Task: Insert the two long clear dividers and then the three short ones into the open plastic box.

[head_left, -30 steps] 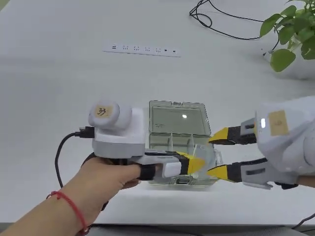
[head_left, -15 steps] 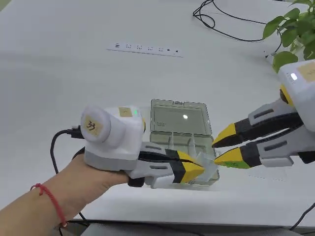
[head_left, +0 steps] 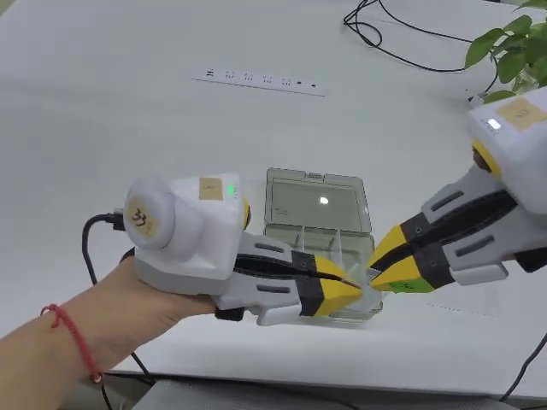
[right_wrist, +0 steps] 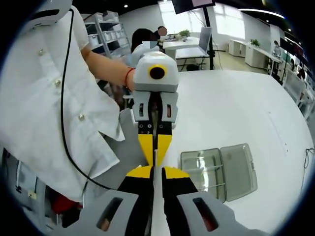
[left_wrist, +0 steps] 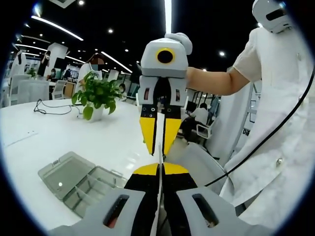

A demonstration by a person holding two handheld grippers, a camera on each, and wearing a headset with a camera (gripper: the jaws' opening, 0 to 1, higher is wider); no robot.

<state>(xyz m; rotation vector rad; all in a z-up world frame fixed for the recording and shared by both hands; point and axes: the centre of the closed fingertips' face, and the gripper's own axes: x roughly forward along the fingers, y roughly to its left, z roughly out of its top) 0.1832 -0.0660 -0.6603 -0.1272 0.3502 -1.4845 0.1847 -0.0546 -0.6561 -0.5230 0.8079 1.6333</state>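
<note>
The open clear plastic box (head_left: 317, 205) lies on the white table, lid flat behind, with clear dividers standing in its base (head_left: 301, 242). Over its front right corner, a small clear divider (head_left: 366, 284) hangs between both grippers. My left gripper (head_left: 352, 289) comes in from the left and is shut on the divider. My right gripper (head_left: 377, 272) comes from the right, shut on the same piece. In the left gripper view my jaws (left_wrist: 160, 168) pinch the divider edge-on, facing the right gripper (left_wrist: 158, 143), with the box (left_wrist: 78, 179) below left. The right gripper view mirrors this: right gripper (right_wrist: 154, 170), left gripper (right_wrist: 154, 147), box (right_wrist: 219, 172).
A white power strip (head_left: 256, 81) lies at the far side of the table. Black cables (head_left: 402, 38) and a potted plant (head_left: 513, 51) sit at the back right. The table's front edge (head_left: 342, 376) runs just below the grippers.
My right gripper swung in from the right, went from open to shut on the divider held by the left gripper. My left gripper rose slightly and tilted.
</note>
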